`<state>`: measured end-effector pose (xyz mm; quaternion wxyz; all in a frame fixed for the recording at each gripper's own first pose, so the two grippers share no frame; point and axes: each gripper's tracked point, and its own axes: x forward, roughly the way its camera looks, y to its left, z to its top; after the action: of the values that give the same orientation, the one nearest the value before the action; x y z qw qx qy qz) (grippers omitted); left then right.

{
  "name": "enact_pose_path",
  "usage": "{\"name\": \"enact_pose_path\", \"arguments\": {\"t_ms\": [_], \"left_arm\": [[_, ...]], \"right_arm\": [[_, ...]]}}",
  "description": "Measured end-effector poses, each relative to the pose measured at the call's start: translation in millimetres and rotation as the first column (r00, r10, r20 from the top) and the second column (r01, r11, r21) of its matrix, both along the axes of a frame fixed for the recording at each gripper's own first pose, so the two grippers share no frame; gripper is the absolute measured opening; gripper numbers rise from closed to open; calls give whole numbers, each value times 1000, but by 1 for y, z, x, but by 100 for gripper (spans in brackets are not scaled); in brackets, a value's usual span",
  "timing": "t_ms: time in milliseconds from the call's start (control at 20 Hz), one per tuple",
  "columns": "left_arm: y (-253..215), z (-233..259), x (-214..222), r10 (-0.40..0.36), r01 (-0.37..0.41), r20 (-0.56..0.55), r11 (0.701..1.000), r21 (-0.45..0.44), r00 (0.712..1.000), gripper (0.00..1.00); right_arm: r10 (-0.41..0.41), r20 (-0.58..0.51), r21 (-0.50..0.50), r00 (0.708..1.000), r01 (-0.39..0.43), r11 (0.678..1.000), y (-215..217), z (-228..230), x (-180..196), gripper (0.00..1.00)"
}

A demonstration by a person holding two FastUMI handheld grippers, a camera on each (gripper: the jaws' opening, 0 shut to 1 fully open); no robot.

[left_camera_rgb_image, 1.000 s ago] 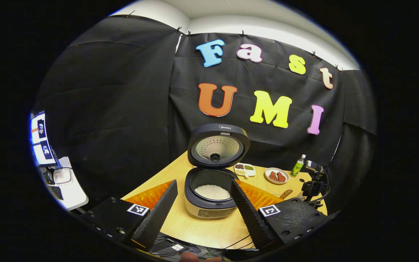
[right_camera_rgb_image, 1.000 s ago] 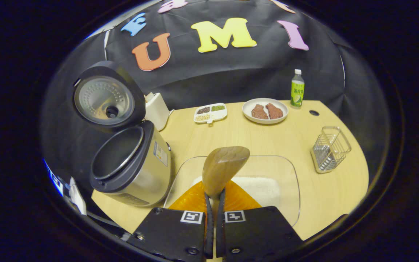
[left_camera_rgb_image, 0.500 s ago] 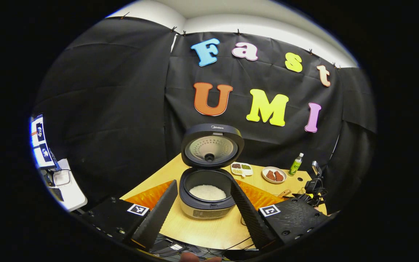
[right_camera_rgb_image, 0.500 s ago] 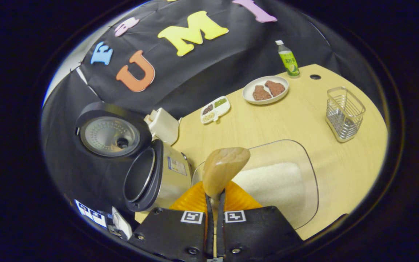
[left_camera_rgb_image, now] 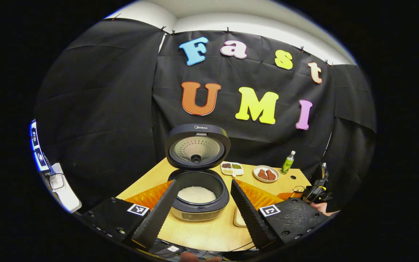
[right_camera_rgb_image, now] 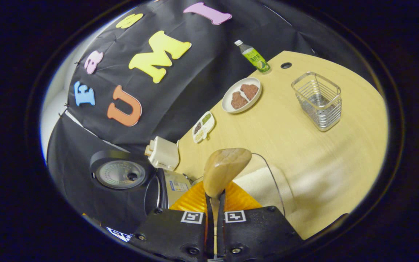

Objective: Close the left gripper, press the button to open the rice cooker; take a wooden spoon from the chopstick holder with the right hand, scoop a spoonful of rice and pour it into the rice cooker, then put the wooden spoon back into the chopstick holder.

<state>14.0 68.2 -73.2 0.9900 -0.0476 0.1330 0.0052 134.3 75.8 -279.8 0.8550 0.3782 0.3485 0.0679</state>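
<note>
The rice cooker [left_camera_rgb_image: 196, 203] stands open with its lid [left_camera_rgb_image: 197, 147] upright and white rice in the pot. My left gripper [left_camera_rgb_image: 202, 214] hangs open in front of it, one finger on each side, touching nothing. My right gripper [right_camera_rgb_image: 213, 203] is shut on the handle of the wooden spoon [right_camera_rgb_image: 226, 169], whose bowl points up above the glass tray of rice [right_camera_rgb_image: 264, 180]; no rice shows on the spoon's visible face. The cooker [right_camera_rgb_image: 169, 183] lies to the lower left in the right gripper view. The wire chopstick holder [right_camera_rgb_image: 316, 100] stands at the upper right.
A plate of brown meat [right_camera_rgb_image: 241, 94], a small divided dish [right_camera_rgb_image: 203, 126], a green bottle [right_camera_rgb_image: 253, 56] and a white box [right_camera_rgb_image: 163, 153] sit along the table's back. Bare tabletop [right_camera_rgb_image: 289, 145] lies between the tray and the holder. The other gripper [left_camera_rgb_image: 316, 191] shows far right.
My right gripper has swung away from the cooker and rolled, bringing the chopstick holder nearer and higher in its view. My left gripper has drawn back a little; the cooker drifts left.
</note>
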Motion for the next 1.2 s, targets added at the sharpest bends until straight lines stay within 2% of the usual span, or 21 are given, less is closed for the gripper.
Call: {"name": "enact_pose_path", "arguments": {"t_ms": [200, 350, 500, 700, 1000, 1200], "left_arm": [[-2, -1, 3, -15, 15, 13, 1000, -14, 1000, 95], [-1, 0, 3, -28, 28, 26, 999, -24, 999, 95], [11, 1, 1, -21, 21, 41, 1000, -12, 999, 95], [34, 2, -8, 13, -13, 43, 1000, -16, 999, 95], [72, 0, -25, 123, -122, 44, 992, -21, 991, 94], [84, -5, -36, 177, -176, 32, 983, -48, 984, 94]], "right_arm": [[-38, 23, 64, 999, 37, 997, -8, 34, 1, 8], [-46, 33, 111, 998, 42, 993, 2, 64, 2, 8], [-23, 68, 137, 997, 14, 990, 31, 95, 12, 8], [69, 119, 130, 990, -84, 988, 95, 130, 29, 8], [214, 163, 73, 963, -228, 971, 193, 143, 56, 8], [283, 191, -75, 940, -274, 959, 232, 127, 66, 8]]}}
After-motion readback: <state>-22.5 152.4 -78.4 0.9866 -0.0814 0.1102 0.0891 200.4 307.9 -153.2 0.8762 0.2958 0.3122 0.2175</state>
